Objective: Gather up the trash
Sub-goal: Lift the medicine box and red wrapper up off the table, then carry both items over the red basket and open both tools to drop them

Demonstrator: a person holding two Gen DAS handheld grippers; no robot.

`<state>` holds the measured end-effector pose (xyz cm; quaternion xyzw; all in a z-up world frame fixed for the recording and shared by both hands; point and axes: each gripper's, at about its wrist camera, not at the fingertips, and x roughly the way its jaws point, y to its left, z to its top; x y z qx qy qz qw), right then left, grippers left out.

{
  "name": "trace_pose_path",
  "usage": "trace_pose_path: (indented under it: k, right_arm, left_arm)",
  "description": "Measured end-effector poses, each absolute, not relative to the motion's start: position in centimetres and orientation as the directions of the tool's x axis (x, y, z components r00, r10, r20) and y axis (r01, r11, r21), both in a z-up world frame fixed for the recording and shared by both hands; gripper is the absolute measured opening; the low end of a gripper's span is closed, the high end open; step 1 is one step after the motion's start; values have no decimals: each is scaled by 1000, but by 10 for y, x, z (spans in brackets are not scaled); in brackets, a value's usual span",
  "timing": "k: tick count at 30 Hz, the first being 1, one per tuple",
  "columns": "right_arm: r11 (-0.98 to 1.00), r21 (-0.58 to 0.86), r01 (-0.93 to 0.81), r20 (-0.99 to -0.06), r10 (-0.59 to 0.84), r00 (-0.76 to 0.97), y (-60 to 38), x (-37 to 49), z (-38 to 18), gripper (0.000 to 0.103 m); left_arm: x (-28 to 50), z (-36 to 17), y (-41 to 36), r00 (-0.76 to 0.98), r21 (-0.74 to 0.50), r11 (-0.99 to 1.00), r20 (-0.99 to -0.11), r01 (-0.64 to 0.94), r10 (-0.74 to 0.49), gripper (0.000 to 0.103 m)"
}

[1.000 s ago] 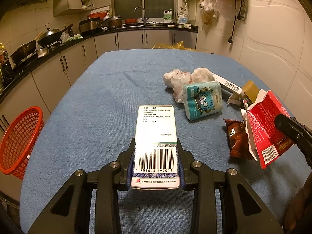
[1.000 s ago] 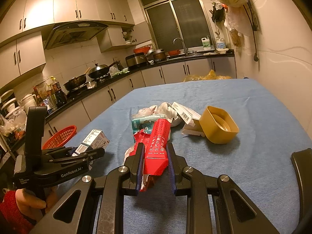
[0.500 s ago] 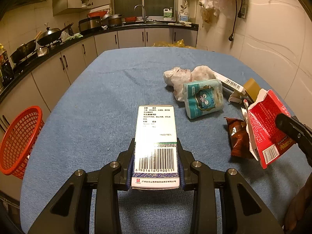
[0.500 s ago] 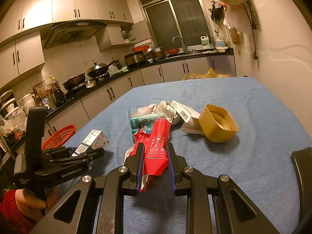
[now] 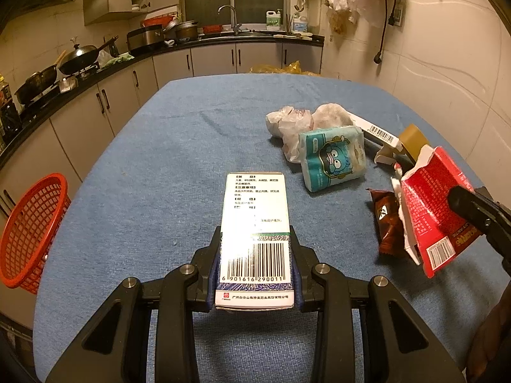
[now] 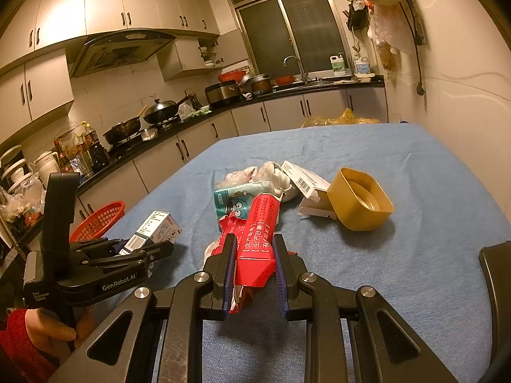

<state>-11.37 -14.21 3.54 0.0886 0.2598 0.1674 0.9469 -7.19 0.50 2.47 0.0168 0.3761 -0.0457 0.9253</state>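
- the table (image 5: 159, 166), under a blue cloth, carries the trash along its right half; its left half and far end show only cloth.
- a red mesh basket (image 5: 28, 233) hangs off the table's left edge, near the front corner.
- the left gripper (image 5: 255, 255) is clenched on a white medicine box (image 5: 255, 217), barcode end toward the camera, near the middle of the front edge; whether the box touches the cloth i cannot tell.
- the right gripper (image 6: 252, 261) is clamped on a red carton (image 6: 257, 239), torn open at its far end and lifted off the cloth near the right edge.
- a teal tissue pack (image 5: 333, 158) lies right of the table's centre, touching crumpled white plastic bags (image 5: 290, 124) on its far side.
- a gold square lid (image 6: 359, 202) lies on its side near the right edge, hollow face toward the right camera, just beside a flattened white box (image 6: 306, 182).
- a brown snack wrapper (image 5: 388, 220) lies just beside the red carton, toward the centre.
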Motion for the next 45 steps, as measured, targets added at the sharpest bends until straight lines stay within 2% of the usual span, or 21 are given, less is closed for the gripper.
trace_pose_path:
  k: [14, 25, 36, 45]
  right_arm:
    - [944, 251, -216, -507, 319, 801, -138, -108, 37, 24]
    - [944, 219, -247, -496, 326, 805, -115, -98, 72, 24]
    - [882, 266, -390, -555, 471, 686, -37, -63, 97, 24]
    - [807, 227, -545, -575, 562, 594, 74, -40, 116, 24]
  left_arm:
    - [-71, 28, 10, 710, -31, 995, -699, 92, -87, 33]
    - [-75, 50, 43, 726, -61, 997, -683, 54, -81, 33]
    - [-89, 83, 148, 752, -85, 987, -657, -139, 49, 33]
    - [-100, 73, 248, 718, -106, 939, -674, -326, 174, 33]
